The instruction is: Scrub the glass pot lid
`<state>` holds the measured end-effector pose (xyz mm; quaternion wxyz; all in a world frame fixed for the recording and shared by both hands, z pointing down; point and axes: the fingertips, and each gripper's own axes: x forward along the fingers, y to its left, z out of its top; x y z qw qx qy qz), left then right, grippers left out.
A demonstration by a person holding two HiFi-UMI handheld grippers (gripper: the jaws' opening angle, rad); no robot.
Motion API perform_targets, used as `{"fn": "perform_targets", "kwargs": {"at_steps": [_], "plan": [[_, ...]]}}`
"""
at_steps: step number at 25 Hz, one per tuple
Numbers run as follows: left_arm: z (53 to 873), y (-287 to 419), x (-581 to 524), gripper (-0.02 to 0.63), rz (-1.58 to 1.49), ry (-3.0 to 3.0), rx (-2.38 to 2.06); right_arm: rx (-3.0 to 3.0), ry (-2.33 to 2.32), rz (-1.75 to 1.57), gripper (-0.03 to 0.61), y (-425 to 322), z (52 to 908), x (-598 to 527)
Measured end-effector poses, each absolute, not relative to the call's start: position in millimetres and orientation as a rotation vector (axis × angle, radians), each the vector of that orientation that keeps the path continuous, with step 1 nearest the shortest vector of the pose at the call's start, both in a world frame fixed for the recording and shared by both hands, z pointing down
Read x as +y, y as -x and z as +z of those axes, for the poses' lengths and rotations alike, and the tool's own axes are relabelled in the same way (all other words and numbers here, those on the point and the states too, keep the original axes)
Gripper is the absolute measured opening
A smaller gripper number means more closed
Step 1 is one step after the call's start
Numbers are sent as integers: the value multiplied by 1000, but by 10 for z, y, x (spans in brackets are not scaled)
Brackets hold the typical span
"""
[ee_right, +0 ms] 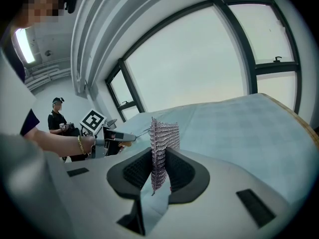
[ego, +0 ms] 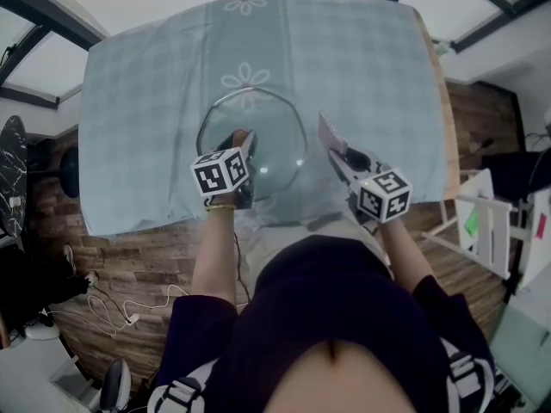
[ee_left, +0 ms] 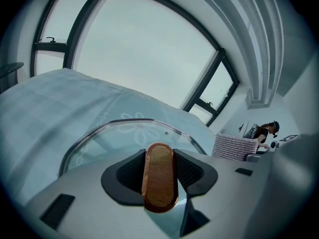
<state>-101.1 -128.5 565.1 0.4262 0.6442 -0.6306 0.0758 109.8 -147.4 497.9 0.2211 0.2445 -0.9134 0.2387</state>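
Tablecloth (ego: 155, 101) w/ lid (ego: 269, 114), handle (ee_left: 159, 180) in L tool (ego: 244, 144)

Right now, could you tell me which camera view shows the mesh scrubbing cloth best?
The right gripper view: the mesh scrubbing cloth stands upright, pinched between the jaws of the right gripper, its weave clear. The left gripper view shows it small, off to the right; the head view shows only a pale flap.

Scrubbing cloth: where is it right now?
The scrubbing cloth is pinched upright in the right tool, right of centre in the head view, just beside the glass pot lid's right edge.
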Motion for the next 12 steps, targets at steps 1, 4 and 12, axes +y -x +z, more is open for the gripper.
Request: {"fn": "perform_targets", "kwargs": {"at_steps": [1,4,12], "plan": [[5662,1010,-1290,169,197,-1603,-1584,-2523,-661,654,83,-1093,4982,-1481],[5708,1007,-1304,169,225,-1582,-1604,-2525,-627,648,83,-1067,4994,-1510],[5859,959,-1344,169,303,-1544,-1612,-2528,-574,650,83,-1003,5022,-1560]]}}
